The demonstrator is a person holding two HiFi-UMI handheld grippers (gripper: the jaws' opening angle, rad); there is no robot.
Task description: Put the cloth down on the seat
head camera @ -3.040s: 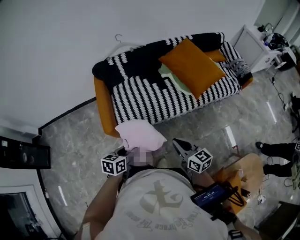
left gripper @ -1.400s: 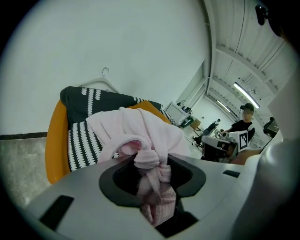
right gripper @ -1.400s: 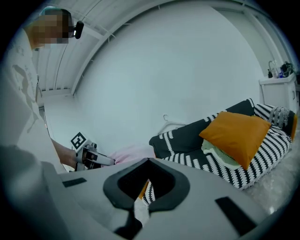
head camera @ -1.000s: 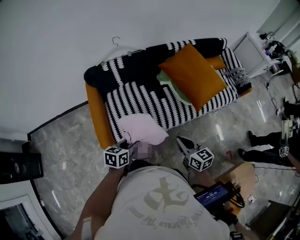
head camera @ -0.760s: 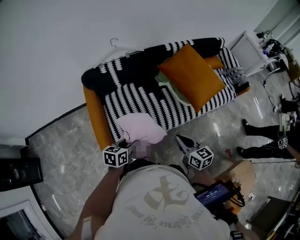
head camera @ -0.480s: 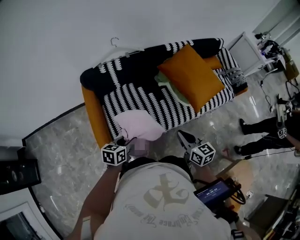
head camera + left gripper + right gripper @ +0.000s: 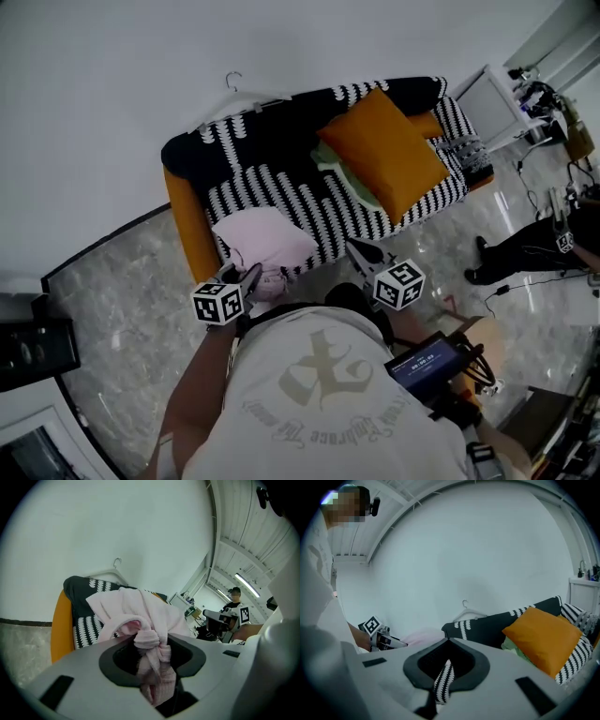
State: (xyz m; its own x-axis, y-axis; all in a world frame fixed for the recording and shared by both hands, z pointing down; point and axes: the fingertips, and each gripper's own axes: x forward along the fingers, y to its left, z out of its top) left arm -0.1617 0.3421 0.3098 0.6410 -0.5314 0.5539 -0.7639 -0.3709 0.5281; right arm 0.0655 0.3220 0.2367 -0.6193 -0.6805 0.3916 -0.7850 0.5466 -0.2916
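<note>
A pink cloth hangs bunched over the front left corner of the sofa seat, which has a black-and-white striped cover. My left gripper is shut on the cloth's lower end, just in front of the seat edge. In the left gripper view the pink cloth is knotted up between the jaws of the left gripper. My right gripper points at the seat's front edge, shut and holding nothing. In the right gripper view the right gripper faces the sofa back.
An orange cushion lies on a green cloth at the seat's right half. A clothes hanger rests on the sofa back. An orange sofa arm is at the left. A white cabinet and a person are at the right.
Both grippers have moved closer to the sofa. The pink cloth has shifted left and now overlaps the seat's front left corner. The right gripper has come up to the seat's front edge.
</note>
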